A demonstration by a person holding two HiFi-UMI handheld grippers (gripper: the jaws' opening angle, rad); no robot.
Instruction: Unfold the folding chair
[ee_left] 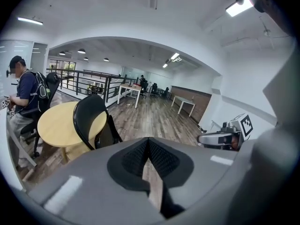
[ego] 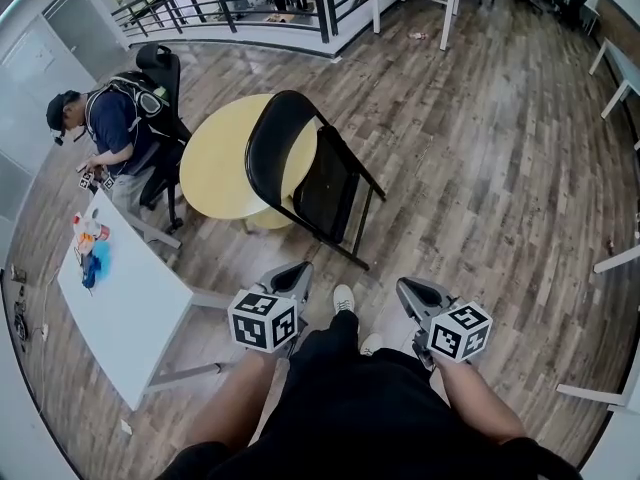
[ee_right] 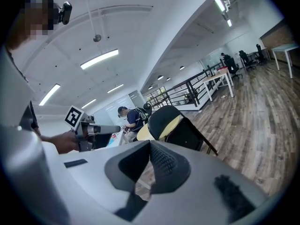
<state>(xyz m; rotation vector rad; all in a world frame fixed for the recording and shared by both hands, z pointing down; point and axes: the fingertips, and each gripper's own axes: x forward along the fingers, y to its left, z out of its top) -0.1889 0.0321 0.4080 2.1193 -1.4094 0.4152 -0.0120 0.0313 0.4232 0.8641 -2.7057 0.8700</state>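
So far nothing of the unfolding seems done: the black folding chair (ego: pixel 310 173) stands on the wooden floor with its seat turned up against the frame, touching the round yellow table (ego: pixel 215 163). Your left gripper (ego: pixel 293 271) and right gripper (ego: pixel 413 290) both have jaws closed on nothing, near your legs, well apart from the chair. Reaching, holding and opening the seat are all left. I see no containers; some small things lie on the white table (ego: pixel 135 313), too small to name

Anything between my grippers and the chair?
Nothing visible: only bare floor lies between the left gripper, the right gripper and the chair. The table stands behind the chair.
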